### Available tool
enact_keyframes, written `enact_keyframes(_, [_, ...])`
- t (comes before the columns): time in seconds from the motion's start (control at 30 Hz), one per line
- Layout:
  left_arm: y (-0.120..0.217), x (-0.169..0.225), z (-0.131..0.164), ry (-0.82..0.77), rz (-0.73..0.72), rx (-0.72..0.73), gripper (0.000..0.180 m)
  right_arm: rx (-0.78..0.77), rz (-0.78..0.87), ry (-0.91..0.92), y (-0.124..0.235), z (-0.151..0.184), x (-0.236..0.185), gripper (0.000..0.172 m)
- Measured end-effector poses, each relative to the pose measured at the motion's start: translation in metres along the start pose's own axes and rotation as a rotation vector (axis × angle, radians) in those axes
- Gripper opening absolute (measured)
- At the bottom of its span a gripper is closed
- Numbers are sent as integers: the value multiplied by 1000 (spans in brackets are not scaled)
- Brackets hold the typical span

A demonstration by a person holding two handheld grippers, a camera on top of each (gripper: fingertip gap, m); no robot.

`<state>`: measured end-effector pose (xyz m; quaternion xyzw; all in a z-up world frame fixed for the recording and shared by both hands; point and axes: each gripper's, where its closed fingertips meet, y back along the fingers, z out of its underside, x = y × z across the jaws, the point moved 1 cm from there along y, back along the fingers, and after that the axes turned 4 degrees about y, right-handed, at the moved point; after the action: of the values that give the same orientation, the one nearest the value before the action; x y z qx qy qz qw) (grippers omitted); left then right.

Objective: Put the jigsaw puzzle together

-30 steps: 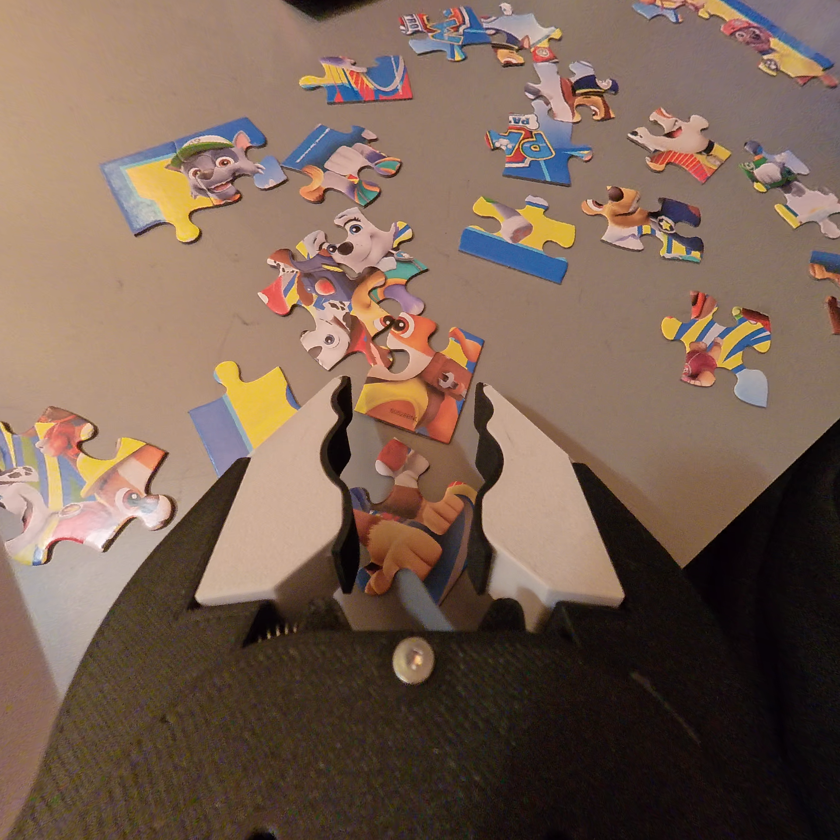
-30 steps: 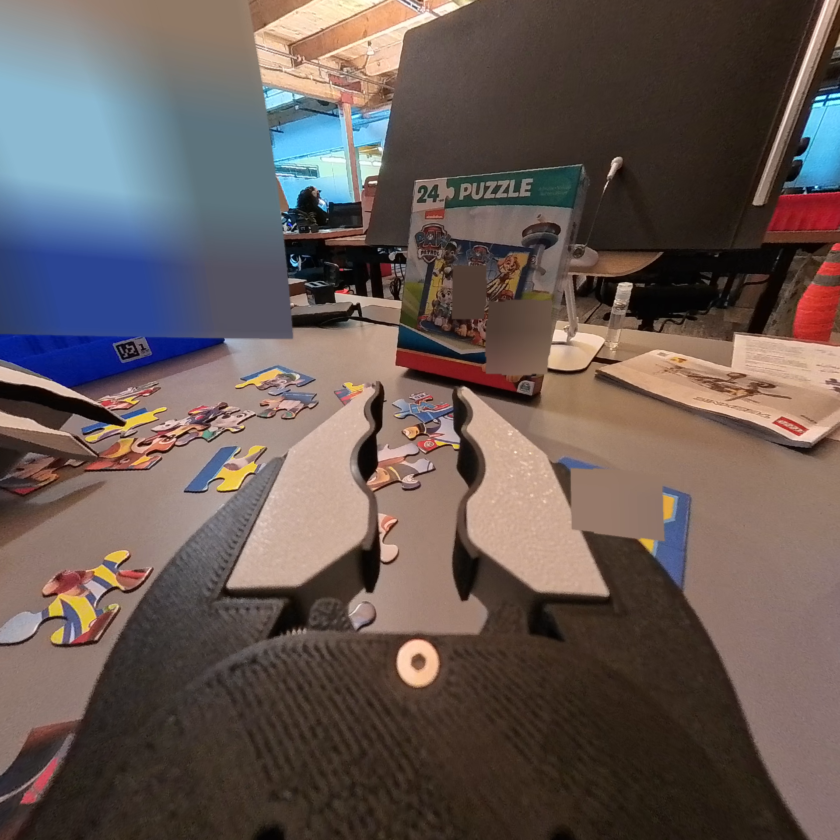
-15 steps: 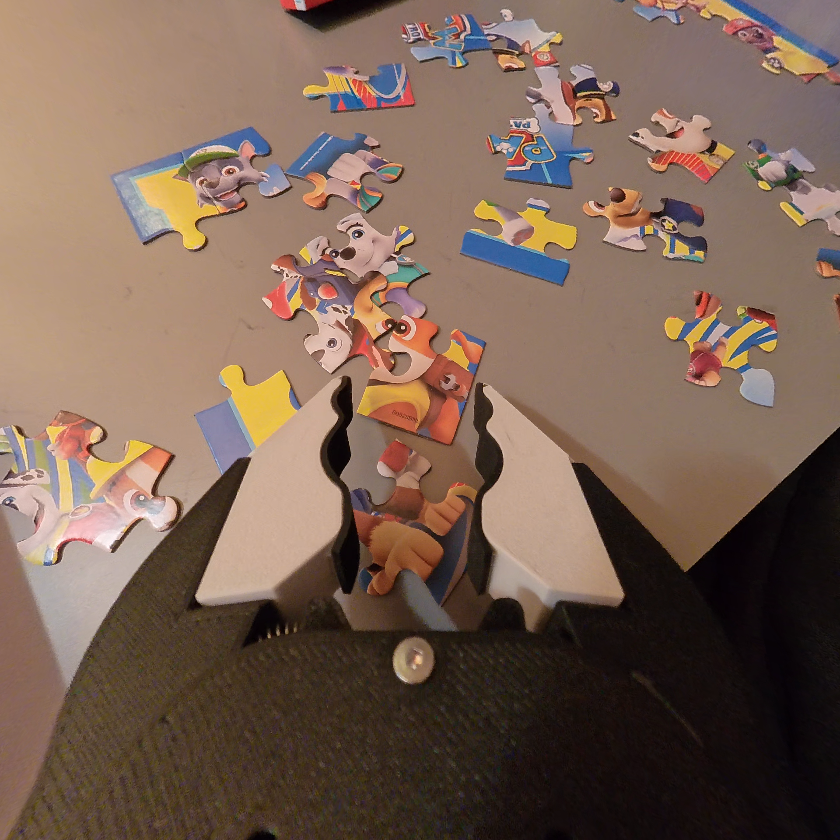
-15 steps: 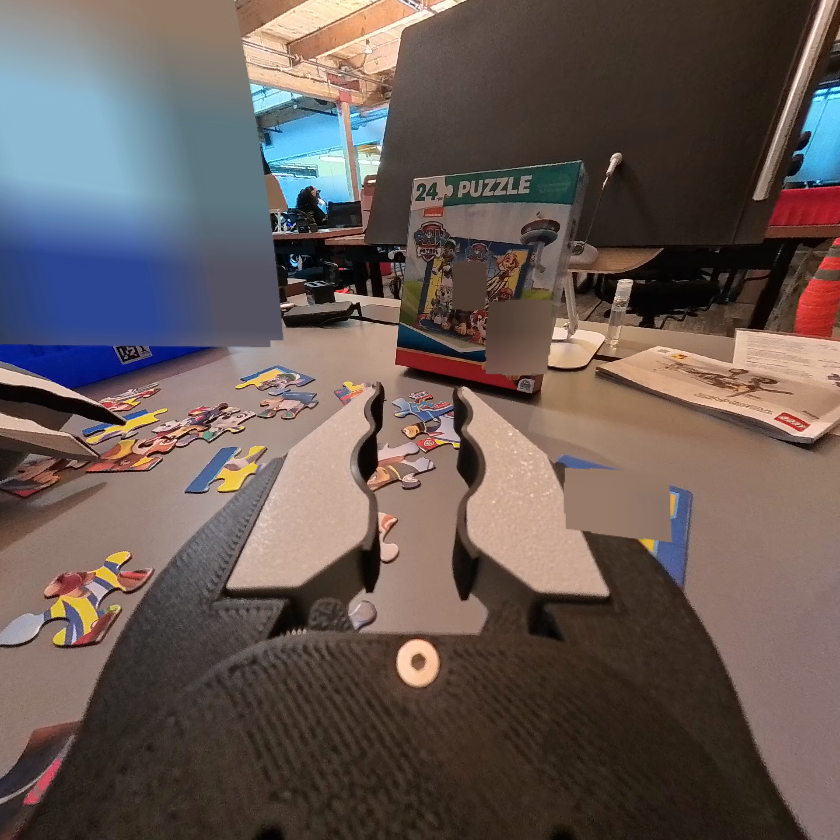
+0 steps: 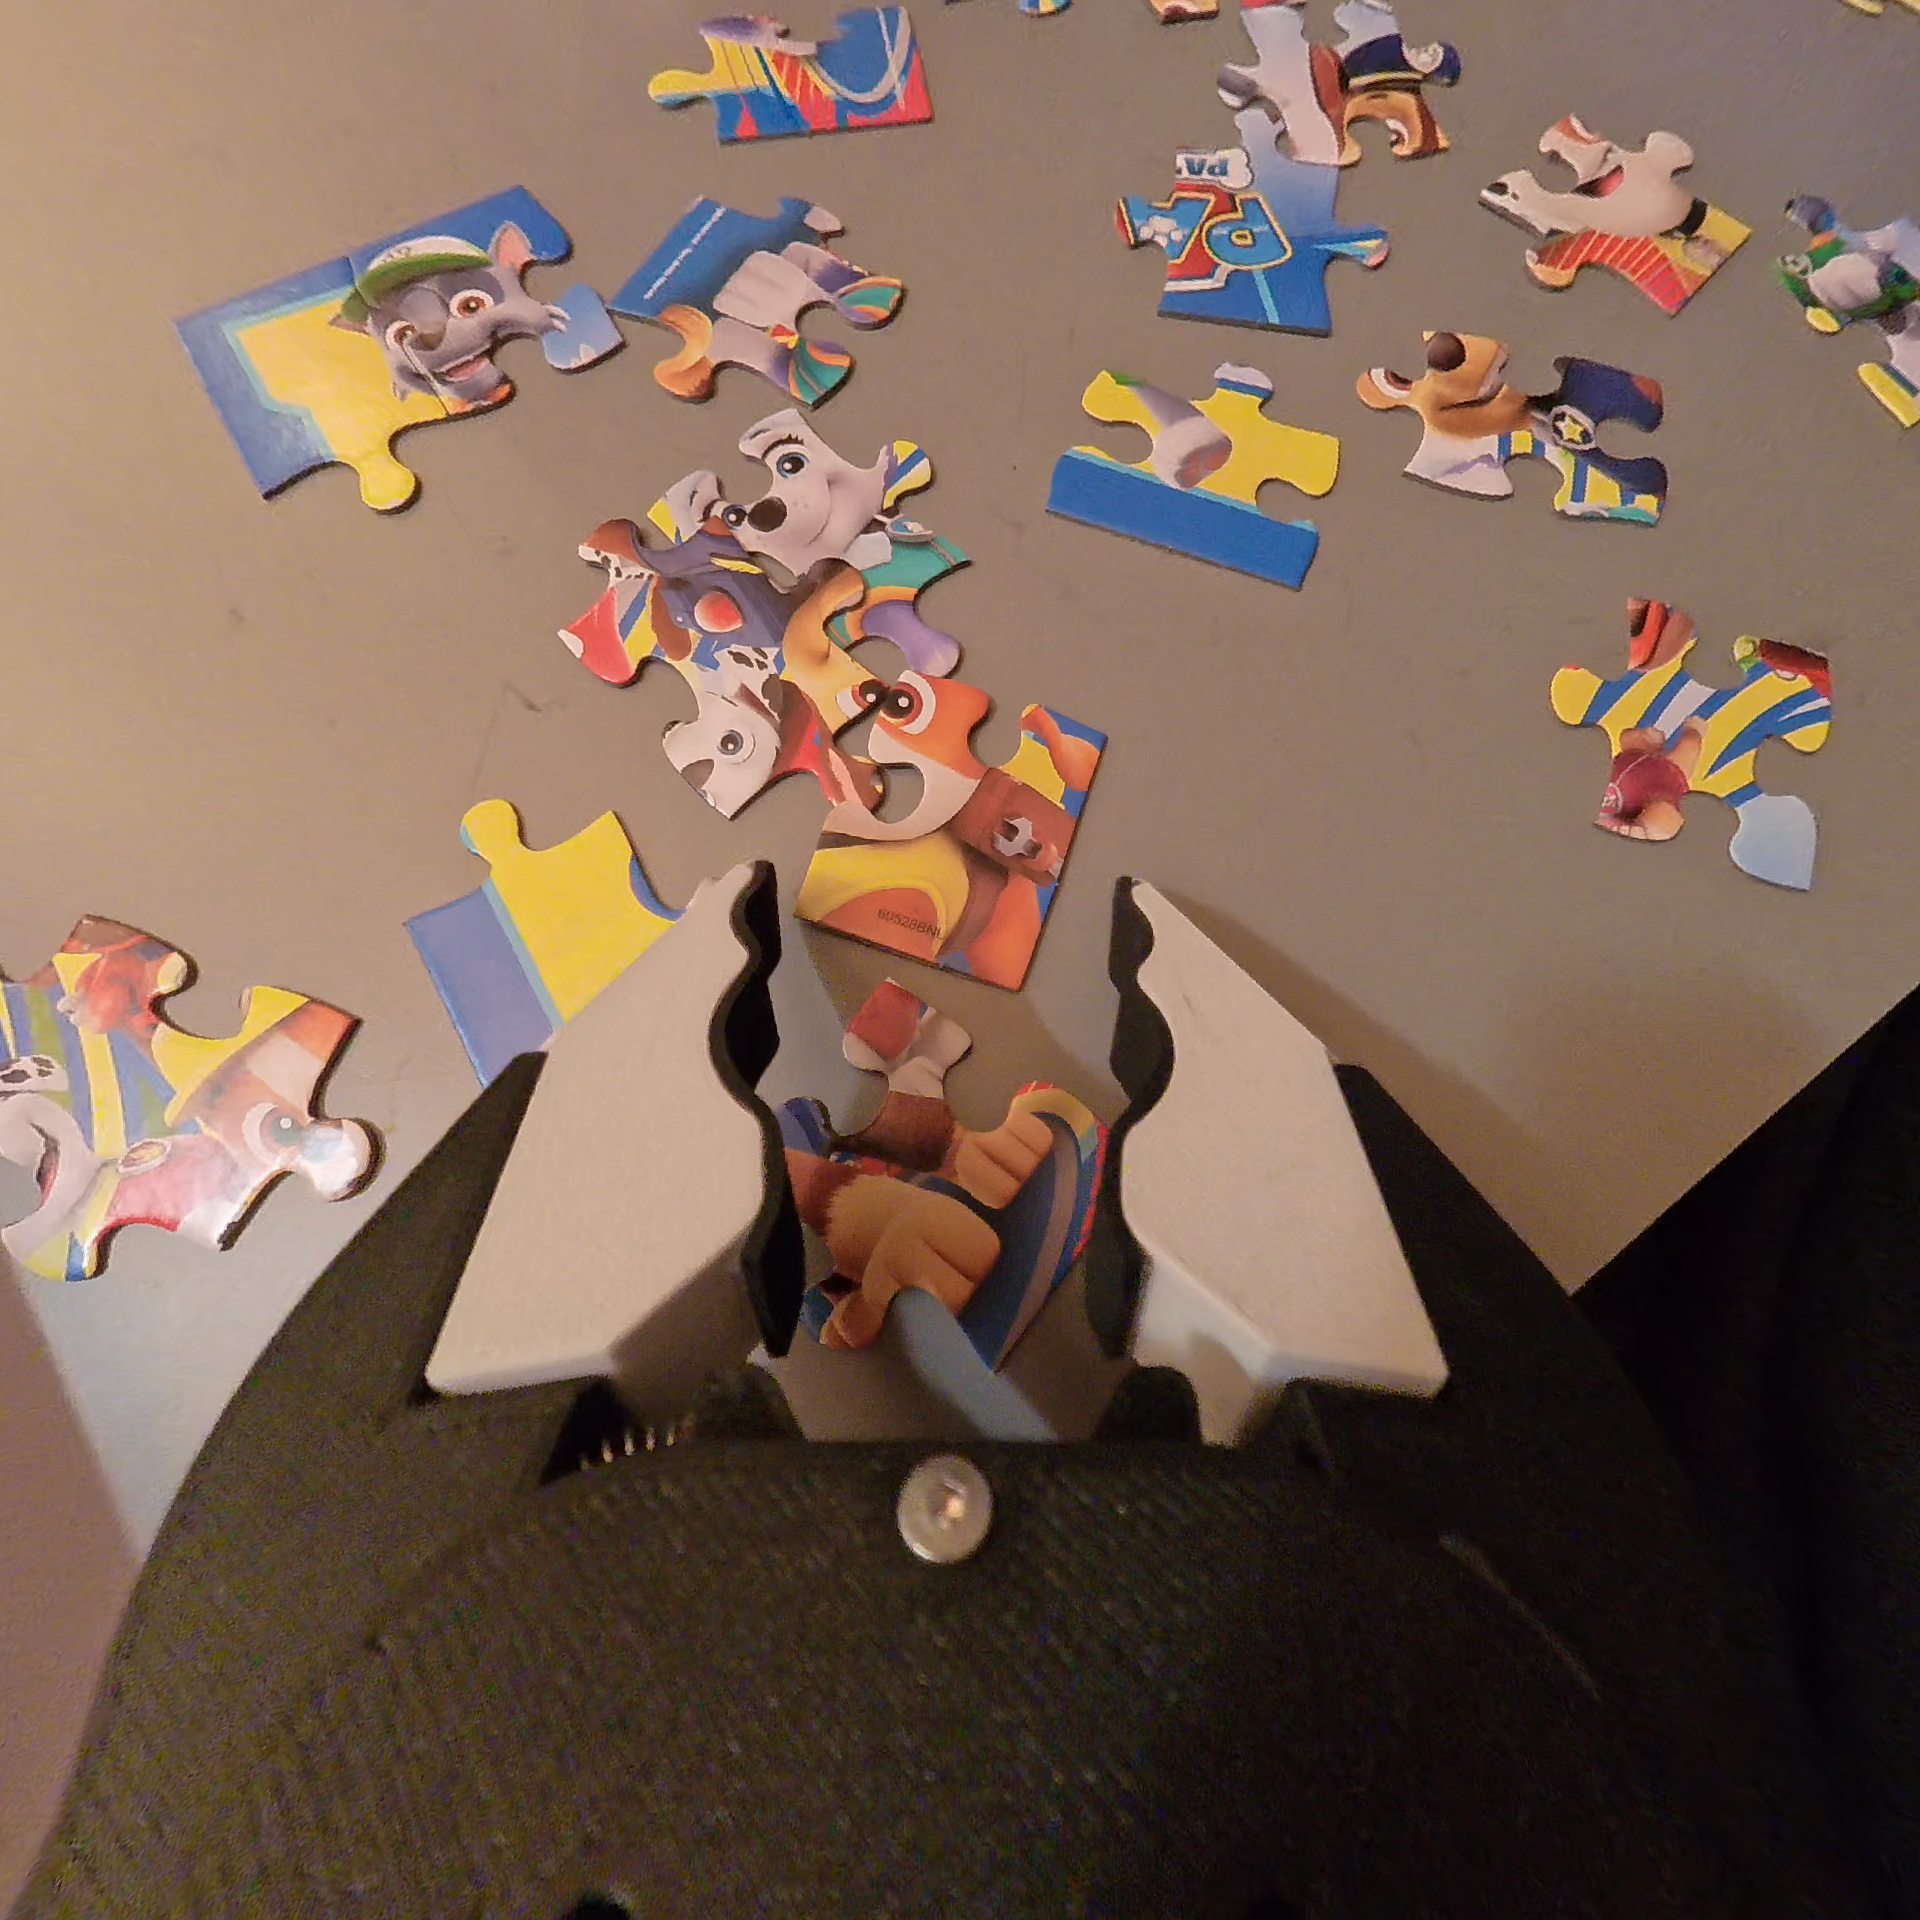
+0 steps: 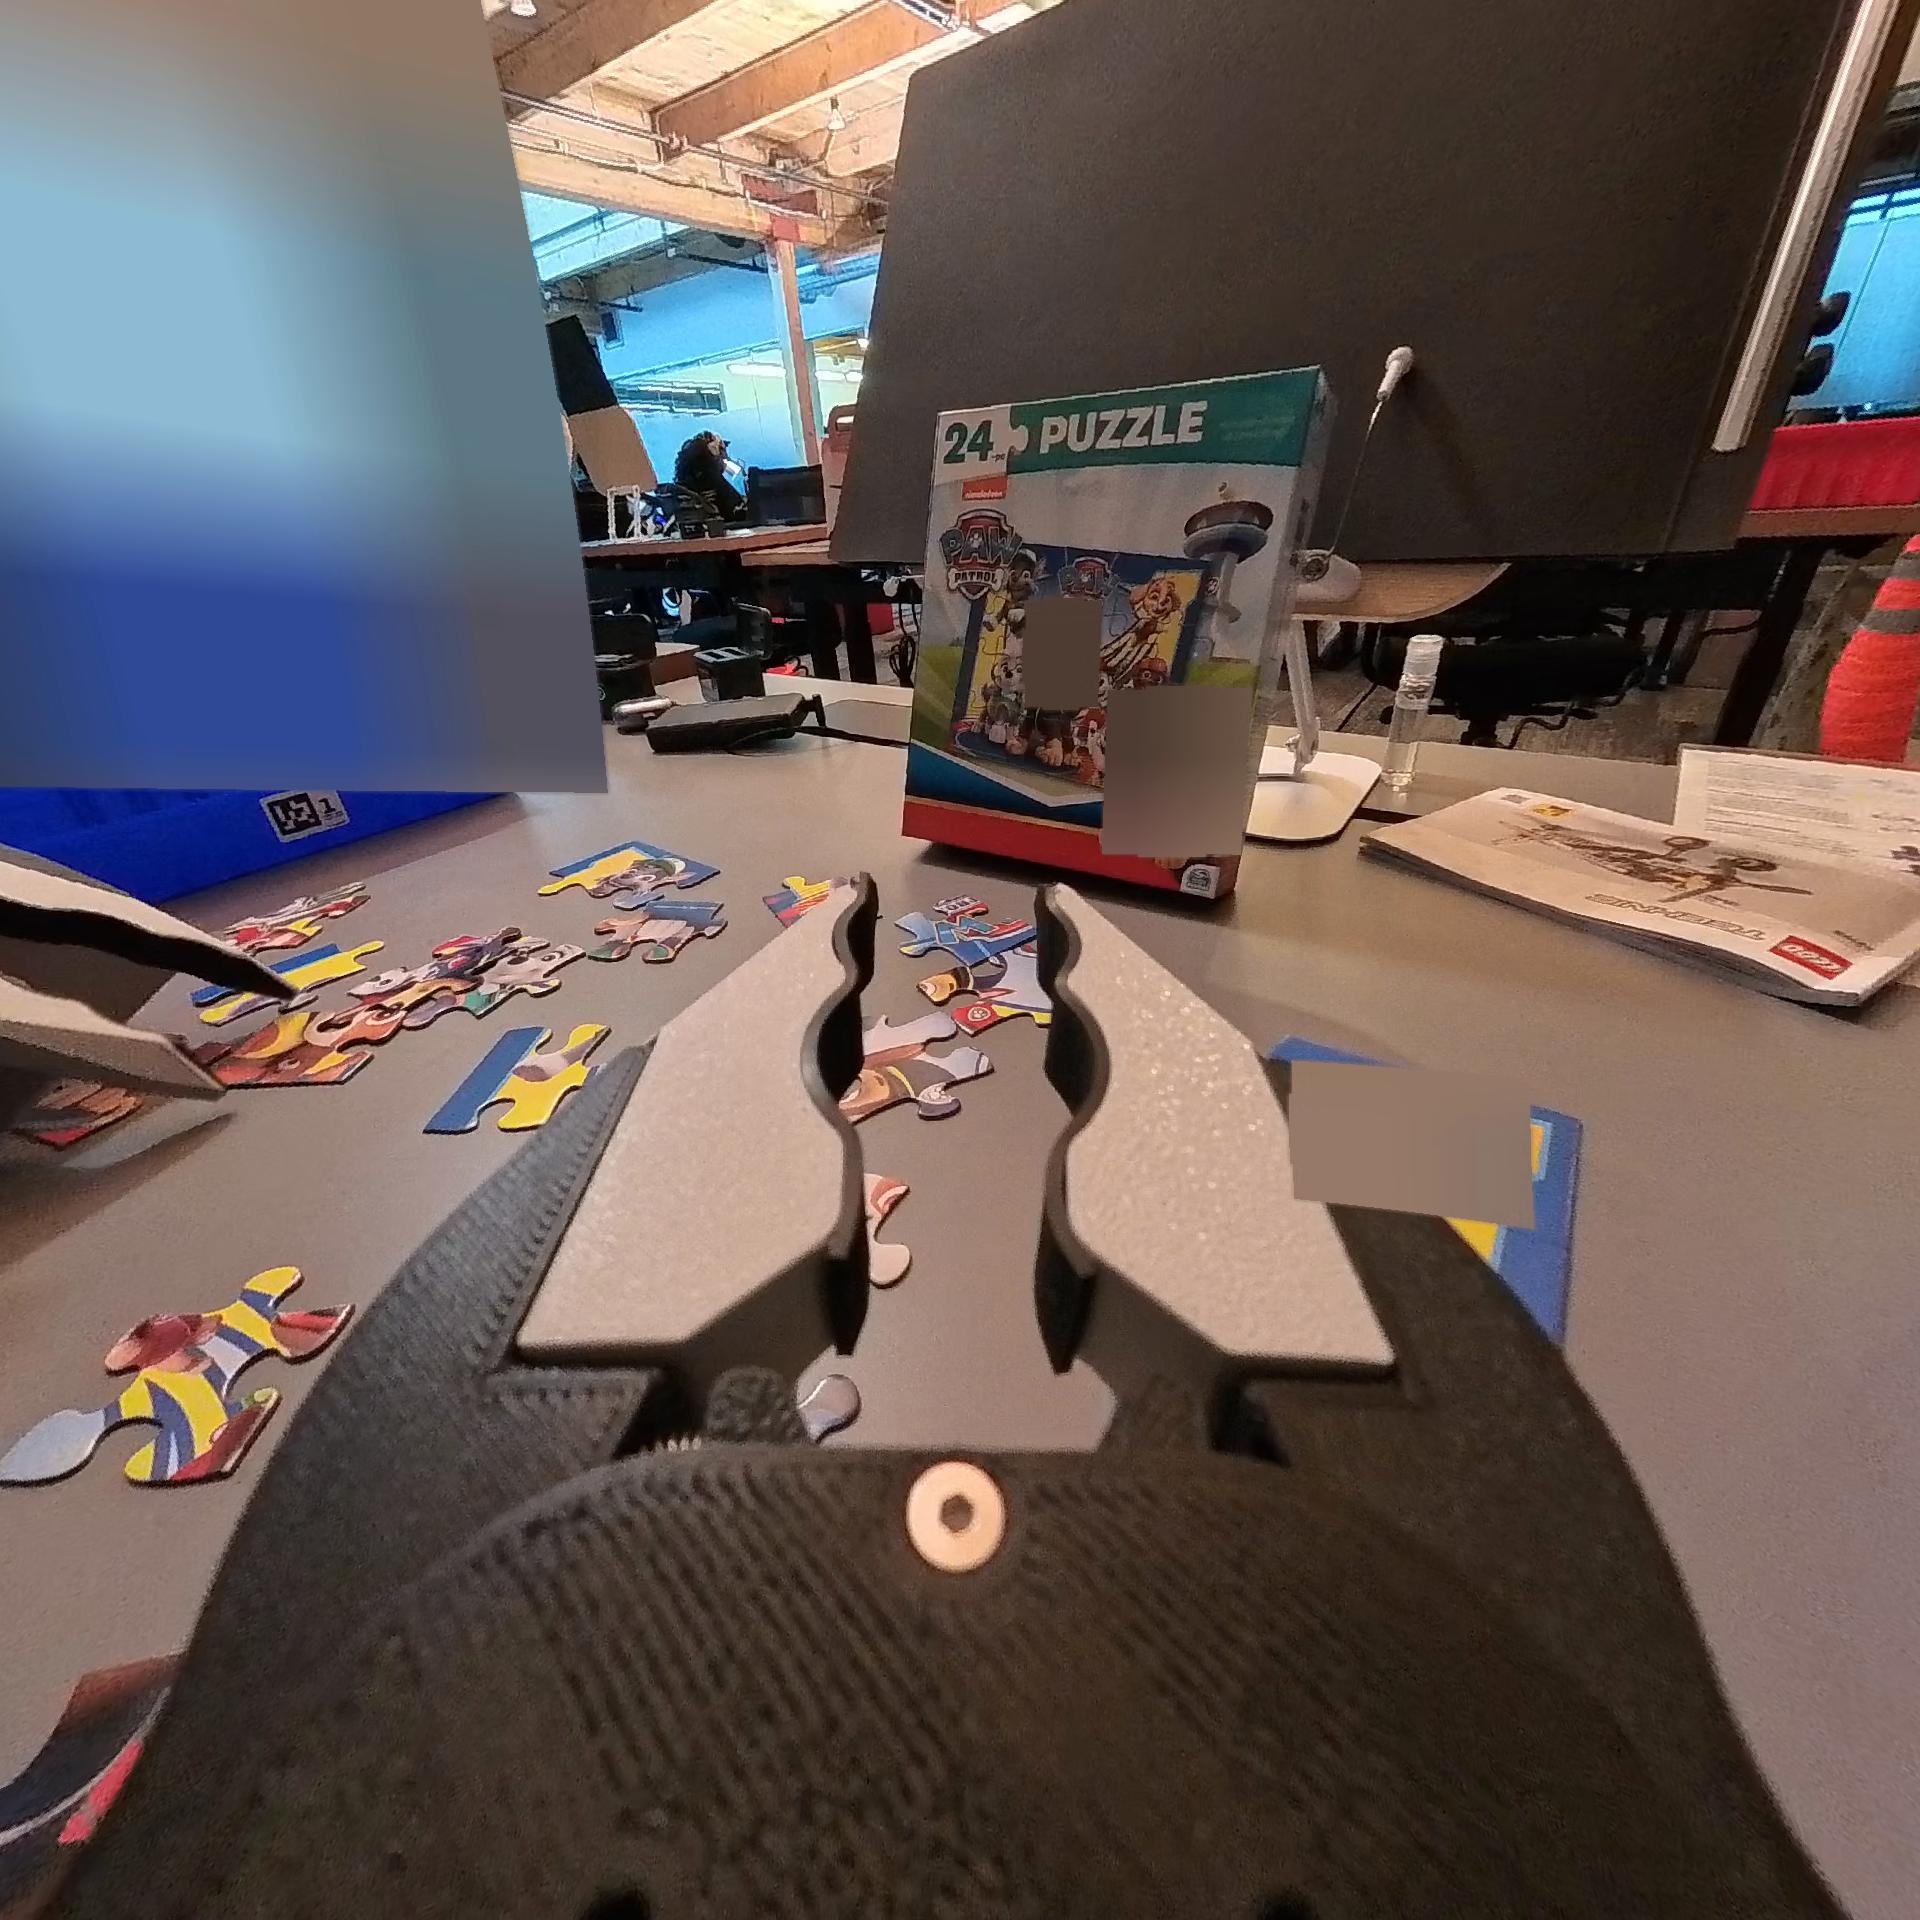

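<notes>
Left fingers spread around a puzzle piece; right fingers parted over the counter with nothing between them.

The left gripper (image 5: 945,894) stood wide open, a brown-and-blue puzzle piece (image 5: 925,1195) lying deep between its fingers (image 5: 665,1091), a gap showing on the right side; whether the left pad touched it could not be told. Just ahead lay an orange dog piece (image 5: 956,831) on the grey counter (image 5: 1351,935). The right gripper (image 6: 951,904) hovered low, partly open, bare, with scattered pieces beneath and a puzzle box (image 6: 1112,623) standing beyond.
</notes>
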<state>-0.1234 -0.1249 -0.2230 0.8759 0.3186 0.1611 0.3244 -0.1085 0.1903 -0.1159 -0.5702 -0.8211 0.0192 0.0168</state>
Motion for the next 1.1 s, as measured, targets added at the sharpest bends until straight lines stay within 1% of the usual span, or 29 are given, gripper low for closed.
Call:
enact_keyframes(0.2, [-2,4,7,1,14,-47,67,1,2,4,1,0,0,30])
enact_keyframes(0.3, [-2,6,7,17,20,-43,66,2,3,5,1,0,0,30])
enact_keyframes(0.4, [0,14,8,24,60,-55,66,2,2,5,2,0,-1,30])
enact_keyframes(0.43, [1,22,8,24,99,-66,64,2,2,6,2,0,-1,30])
enact_keyframes(0.5, [9,51,10,27,281,-90,53,0,1,10,1,0,-2,29])
enact_keyframes(0.53, [13,65,10,26,364,-93,54,0,1,12,1,0,-2,29])
enact_keyframes(0.57, [16,71,8,22,395,-81,54,2,2,16,1,-1,-2,29])
enact_keyframes(0.67, [17,60,-2,29,332,-23,53,30,9,14,2,-7,-7,28])
enact_keyframes(0.7, [17,55,-5,43,315,-9,53,42,-3,-14,0,-11,-14,28])
enact_keyframes(0.77, [17,47,-10,76,292,26,53,36,-75,-84,-11,-17,-41,30])
enact_keyframes(0.8, [16,46,-13,89,285,41,53,-2,-124,-108,-19,-16,-60,31])
enact_keyframes(0.87, [14,47,-16,100,287,54,53,-151,-226,-112,-38,-3,-101,37])
enact_keyframes(0.93, [11,52,-14,96,298,36,54,-342,-308,-52,-51,20,-138,47])
enact_keyframes(0.97, [9,53,-13,87,292,26,55,-411,-342,-21,-54,29,-154,49])
enact_keyframes(1.03, [5,52,-9,64,259,6,59,-496,-412,-3,-56,42,-181,50])
enact_keyframes(1.1, [2,48,-8,48,231,0,62,-589,-482,-41,-55,54,-205,46])
